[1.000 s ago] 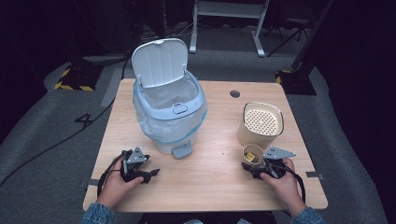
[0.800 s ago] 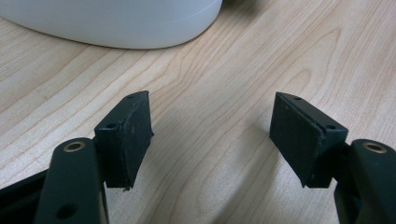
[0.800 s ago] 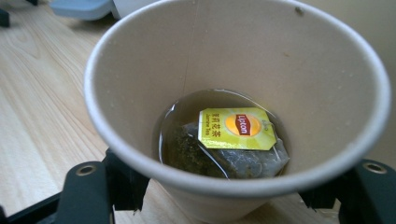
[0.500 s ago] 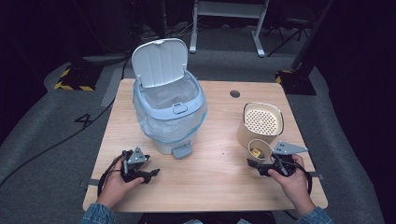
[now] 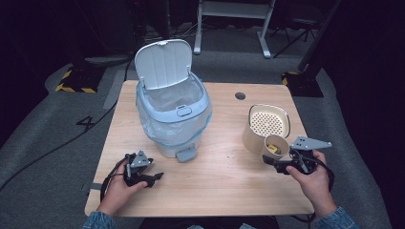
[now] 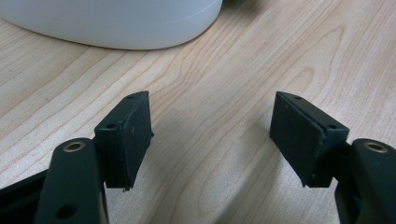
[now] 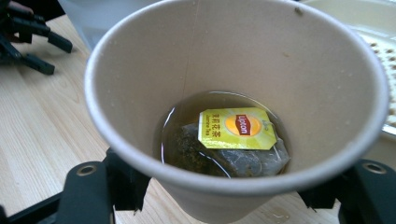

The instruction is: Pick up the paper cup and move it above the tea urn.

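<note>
Wooden table (image 5: 224, 181) seen from the high view, with a person's two hand-held grippers at its near edge. The right gripper (image 5: 282, 162) is clenched on a paper cup (image 5: 276, 145), its two black jaws pressing the cup's lower wall from opposite sides; the cup is held upright just in front of a beige strainer container (image 5: 267, 125) at the table's right side, close enough that the two overlap in the high view. In the right gripper view the paper cup (image 7: 233, 107) holds a shallow pool of brown liquid with a soaked tea bag (image 7: 224, 156) lying in it, the yellow tag (image 7: 236, 128) resting on top. The left gripper (image 5: 155, 177) rests low on the table at the near left, jaws released and standing wide apart over bare wood, as the left gripper view confirms. Behind it stands a pale blue pedal bin (image 5: 174, 121), lid (image 5: 164, 63) raised, lined with a clear bag.
</note>
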{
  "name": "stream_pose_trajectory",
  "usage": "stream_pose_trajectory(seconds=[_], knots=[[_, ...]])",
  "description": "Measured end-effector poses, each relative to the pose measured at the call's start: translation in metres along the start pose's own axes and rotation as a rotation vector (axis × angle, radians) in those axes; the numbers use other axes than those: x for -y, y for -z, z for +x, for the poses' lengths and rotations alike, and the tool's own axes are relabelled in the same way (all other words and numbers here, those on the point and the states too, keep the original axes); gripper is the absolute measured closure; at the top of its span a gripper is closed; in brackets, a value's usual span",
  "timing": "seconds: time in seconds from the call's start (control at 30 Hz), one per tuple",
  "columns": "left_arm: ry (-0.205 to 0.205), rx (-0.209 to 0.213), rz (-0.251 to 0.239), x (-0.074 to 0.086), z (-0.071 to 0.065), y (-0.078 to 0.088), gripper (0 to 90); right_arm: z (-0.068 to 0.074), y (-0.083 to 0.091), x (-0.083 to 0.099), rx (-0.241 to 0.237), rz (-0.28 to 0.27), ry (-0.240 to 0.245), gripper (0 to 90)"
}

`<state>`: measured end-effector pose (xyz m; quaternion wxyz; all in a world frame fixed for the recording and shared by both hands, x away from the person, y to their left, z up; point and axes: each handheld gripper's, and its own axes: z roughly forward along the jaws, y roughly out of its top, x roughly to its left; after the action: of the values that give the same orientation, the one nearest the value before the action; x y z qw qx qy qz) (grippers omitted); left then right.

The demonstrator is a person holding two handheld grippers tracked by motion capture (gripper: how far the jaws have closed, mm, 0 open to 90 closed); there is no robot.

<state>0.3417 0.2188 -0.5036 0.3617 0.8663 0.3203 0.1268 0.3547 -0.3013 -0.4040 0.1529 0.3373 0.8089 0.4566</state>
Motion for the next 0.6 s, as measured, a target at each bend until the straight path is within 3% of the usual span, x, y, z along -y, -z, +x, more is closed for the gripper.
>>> stream_pose_trajectory(seconds=[0.6], knots=[[0.004, 0.000, -0.002, 0.000, 0.000, 0.000, 29.9, -0.017, 0.032, -0.044, 0.015, -0.032, -0.032, 32.3]])
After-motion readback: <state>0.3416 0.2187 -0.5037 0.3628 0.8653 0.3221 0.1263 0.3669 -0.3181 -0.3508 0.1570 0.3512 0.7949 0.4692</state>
